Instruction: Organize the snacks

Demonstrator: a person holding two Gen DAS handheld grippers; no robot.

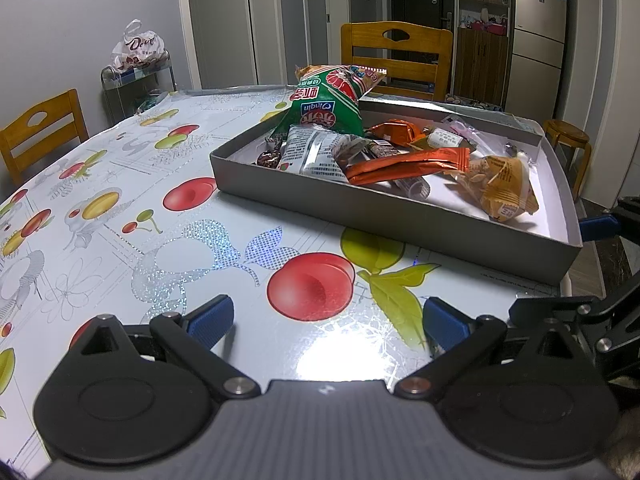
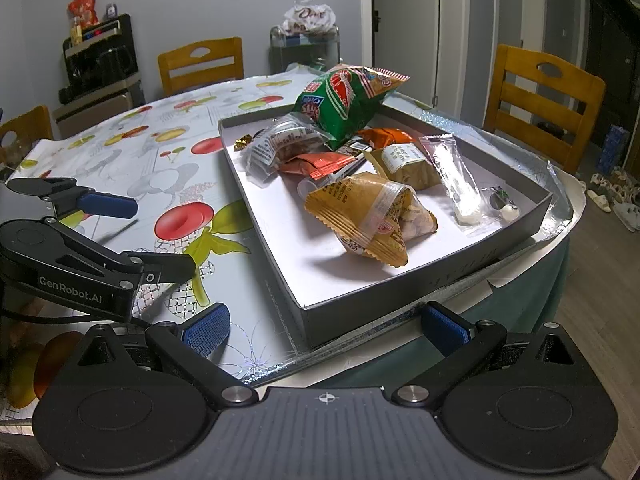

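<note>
Left wrist view: left gripper [image 1: 328,322] spread wide, blue pads apart, nothing between them, low over the glossy fruit-print tablecloth [image 1: 120,208]. Ahead and to the right of the fingers, a shallow grey cardboard tray with white floor [image 1: 400,210], loaded with snacks. At its far end, a large green-and-red crinkled snack bag [image 1: 332,104] propped up on the pile; nearer, a silver-and-white printed foil packet [image 1: 310,154], a long orange foil sachet [image 1: 404,166], and, toward the right end, a yellow-orange clear-windowed biscuit packet [image 1: 502,184]. No loose snacks visible on the cloth between fingers and tray. At the right edge, part of the other tool, blue pad showing.

Right wrist view: right gripper [image 2: 326,326] likewise released and empty, hovering at the tray's near corner [image 2: 312,320], which sits between the two pads but well ahead of them, untouched. Straight ahead in the tray, the yellow-orange biscuit packet [image 2: 368,216]; beyond it a brown-gold packet with white label [image 2: 404,162]; to the right, a long clear sachet holding something white [image 2: 456,178]; farthest, the green-and-red bag [image 2: 340,98]. Off to the left, the left gripper [image 2: 120,236] over the cloth.

Probably between picks or near the end: everything visible already in the tray, though heaped untidily. Next move, likely: either reach forward for a packet to straighten the pile, closing softly to spare the contents, or withdraw.
</note>
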